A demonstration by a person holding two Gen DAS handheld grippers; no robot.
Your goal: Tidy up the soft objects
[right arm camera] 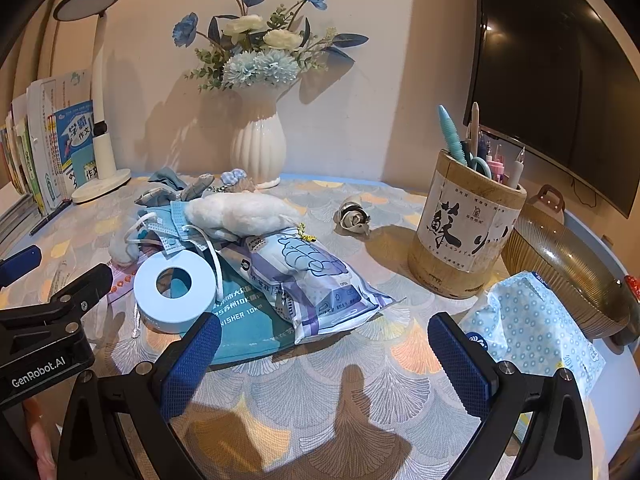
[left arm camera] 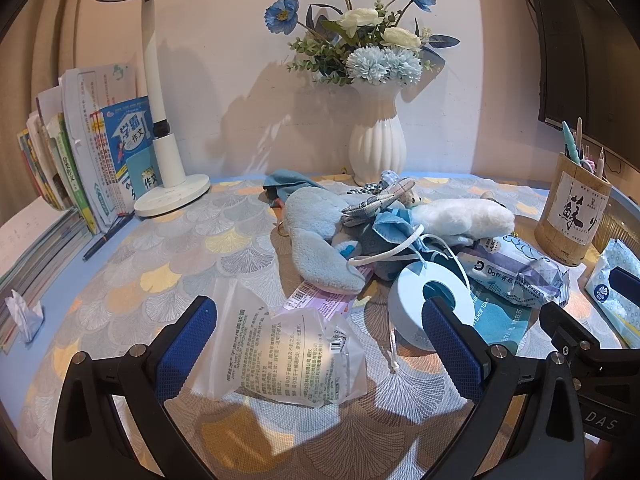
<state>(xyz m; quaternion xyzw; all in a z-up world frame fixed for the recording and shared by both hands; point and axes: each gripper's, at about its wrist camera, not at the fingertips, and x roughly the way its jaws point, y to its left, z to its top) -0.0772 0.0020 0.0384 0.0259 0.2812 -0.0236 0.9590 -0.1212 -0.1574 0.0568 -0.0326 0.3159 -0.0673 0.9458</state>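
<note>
A heap of soft things lies mid-table: a light blue plush (left arm camera: 316, 232), a white plush (left arm camera: 460, 216) (right arm camera: 240, 212), a blue face mask (left arm camera: 396, 228) (right arm camera: 176, 220), a purple wipes pack (left arm camera: 516, 268) (right arm camera: 312, 280) and a light blue tape roll (left arm camera: 424, 300) (right arm camera: 172, 296). A clear plastic packet (left arm camera: 288, 356) lies between the jaws of my left gripper (left arm camera: 320, 344), which is open and empty. My right gripper (right arm camera: 324, 352) is open and empty over bare tablecloth, in front of the wipes pack.
A white vase (left arm camera: 376, 148) with flowers stands at the back. A desk lamp (left arm camera: 168, 160) and books (left arm camera: 80, 148) stand left. A bamboo pen holder (right arm camera: 468, 224), a tissue pack (right arm camera: 536, 324) and a brown bowl (right arm camera: 568, 264) stand right. A monitor (right arm camera: 552, 64) hangs behind.
</note>
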